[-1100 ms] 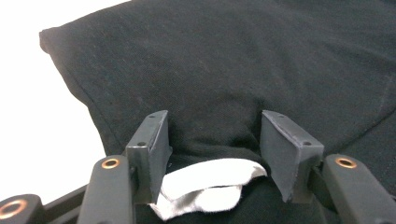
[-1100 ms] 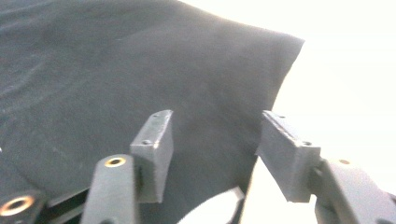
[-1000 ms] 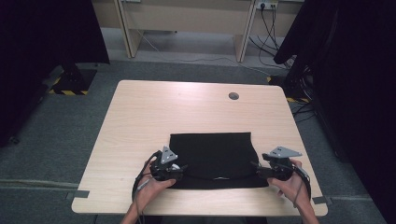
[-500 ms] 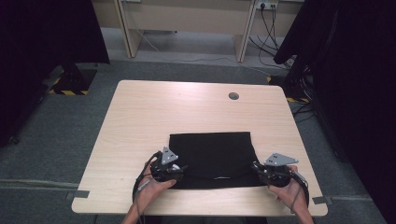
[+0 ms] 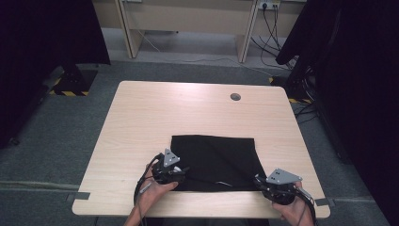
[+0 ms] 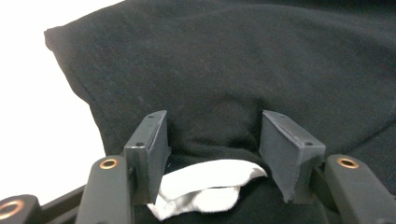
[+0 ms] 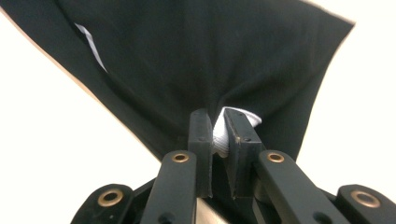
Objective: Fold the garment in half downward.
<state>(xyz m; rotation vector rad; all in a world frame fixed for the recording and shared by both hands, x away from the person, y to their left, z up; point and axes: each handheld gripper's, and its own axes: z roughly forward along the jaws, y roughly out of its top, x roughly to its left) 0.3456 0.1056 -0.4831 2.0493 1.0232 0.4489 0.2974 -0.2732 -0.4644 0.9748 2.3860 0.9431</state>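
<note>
The cloth (image 5: 216,160) lies on the table (image 5: 155,117), toward its near edge. The cable hole (image 5: 235,97) sits behind it, well apart.

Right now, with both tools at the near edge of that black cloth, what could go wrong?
The right tool has just been closing and pinches only a small fold of the black cloth with a white tag; a pull could slip it free. The left tool stands open around its fold and a white label, so lifting now might raise one corner alone and drag the cloth crooked across the table.
</note>
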